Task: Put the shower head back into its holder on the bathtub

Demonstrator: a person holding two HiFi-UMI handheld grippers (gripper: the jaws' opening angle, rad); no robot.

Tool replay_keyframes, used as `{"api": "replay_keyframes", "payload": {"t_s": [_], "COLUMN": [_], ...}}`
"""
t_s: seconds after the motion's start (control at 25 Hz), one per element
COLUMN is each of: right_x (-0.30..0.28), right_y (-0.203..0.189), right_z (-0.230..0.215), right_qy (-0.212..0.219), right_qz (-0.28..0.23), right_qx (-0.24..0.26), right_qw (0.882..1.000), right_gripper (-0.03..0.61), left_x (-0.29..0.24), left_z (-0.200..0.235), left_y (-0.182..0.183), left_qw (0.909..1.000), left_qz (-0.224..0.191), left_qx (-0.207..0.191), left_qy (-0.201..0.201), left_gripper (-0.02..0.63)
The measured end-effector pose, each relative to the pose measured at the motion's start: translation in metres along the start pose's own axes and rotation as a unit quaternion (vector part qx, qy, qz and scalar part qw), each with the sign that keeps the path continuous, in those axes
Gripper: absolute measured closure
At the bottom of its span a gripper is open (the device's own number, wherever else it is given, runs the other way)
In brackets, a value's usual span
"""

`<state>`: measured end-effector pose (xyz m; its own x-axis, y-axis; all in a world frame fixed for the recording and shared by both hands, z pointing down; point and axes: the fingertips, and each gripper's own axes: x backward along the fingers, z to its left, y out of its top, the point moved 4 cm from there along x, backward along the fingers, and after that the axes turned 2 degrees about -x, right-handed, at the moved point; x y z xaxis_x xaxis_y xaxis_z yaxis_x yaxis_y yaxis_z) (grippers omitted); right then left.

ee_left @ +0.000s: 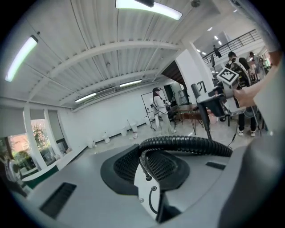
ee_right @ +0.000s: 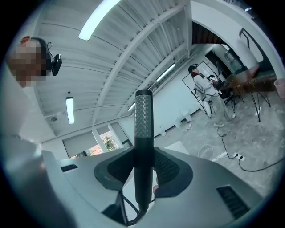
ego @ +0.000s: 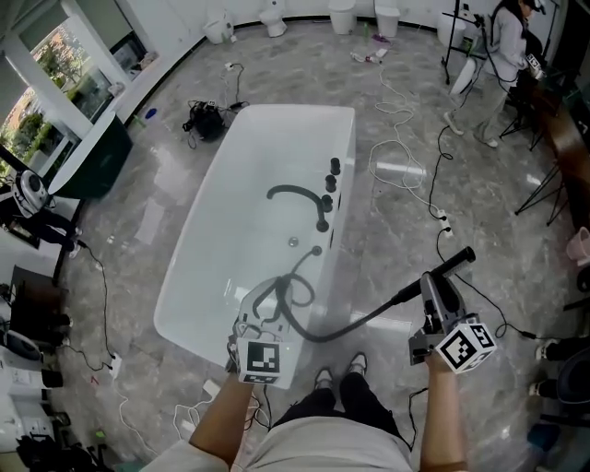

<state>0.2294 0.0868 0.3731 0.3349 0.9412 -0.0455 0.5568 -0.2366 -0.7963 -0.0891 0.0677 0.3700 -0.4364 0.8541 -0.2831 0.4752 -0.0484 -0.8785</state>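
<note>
The white bathtub [ego: 207, 249] stands in front of me, with a row of black fittings [ego: 326, 194] and a curved spout along its right rim. A black ribbed hose [ego: 359, 318] loops out of the tub. My left gripper [ego: 265, 309] is above the tub's near end, shut on the hose [ee_left: 187, 144], which lies across its jaws [ee_left: 149, 167]. My right gripper [ego: 433, 288], off the tub's near right corner, is shut on the slim black shower head [ego: 452, 263]. In the right gripper view the shower head [ee_right: 143, 129] stands upright between the jaws [ee_right: 142, 171]. Both are raised well above the rim.
White and black cables [ego: 406, 175] and a power strip [ego: 443, 221] trail over the marble floor right of the tub. A person [ego: 502, 41] stands by tripods at the far right. A dark counter [ego: 92, 161] is at left, toilets [ego: 274, 17] along the far wall.
</note>
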Motion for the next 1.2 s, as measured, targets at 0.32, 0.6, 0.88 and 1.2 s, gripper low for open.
{"api": "replay_keyframes", "payload": {"t_s": [0.32, 0.6, 0.88, 1.2], "right_x": [-0.009, -0.022, -0.039, -0.063], "right_y": [-0.01, -0.003, -0.002, -0.018], "right_z": [0.003, -0.004, -0.031, -0.069], "right_qy": [0.016, 0.013, 0.003, -0.003], "right_qz": [0.008, -0.003, 0.002, 0.025], "right_qx": [-0.028, -0.069, -0.099, -0.122], "right_qw": [0.999, 0.998, 0.995, 0.992], "right_gripper": [0.439, 0.439, 0.439, 0.439], "left_x": [0.004, -0.014, -0.047, -0.092], "left_z": [0.024, 0.038, 0.036, 0.033], "left_y": [0.073, 0.132, 0.165, 0.136], "left_qw": [0.9972, 0.9862, 0.9701, 0.981], "left_qz": [-0.058, -0.122, -0.174, -0.128], "left_qx": [-0.038, -0.11, -0.166, -0.143], "left_qy": [0.028, 0.024, 0.027, 0.031], "left_gripper": [0.555, 0.555, 0.555, 0.555]}}
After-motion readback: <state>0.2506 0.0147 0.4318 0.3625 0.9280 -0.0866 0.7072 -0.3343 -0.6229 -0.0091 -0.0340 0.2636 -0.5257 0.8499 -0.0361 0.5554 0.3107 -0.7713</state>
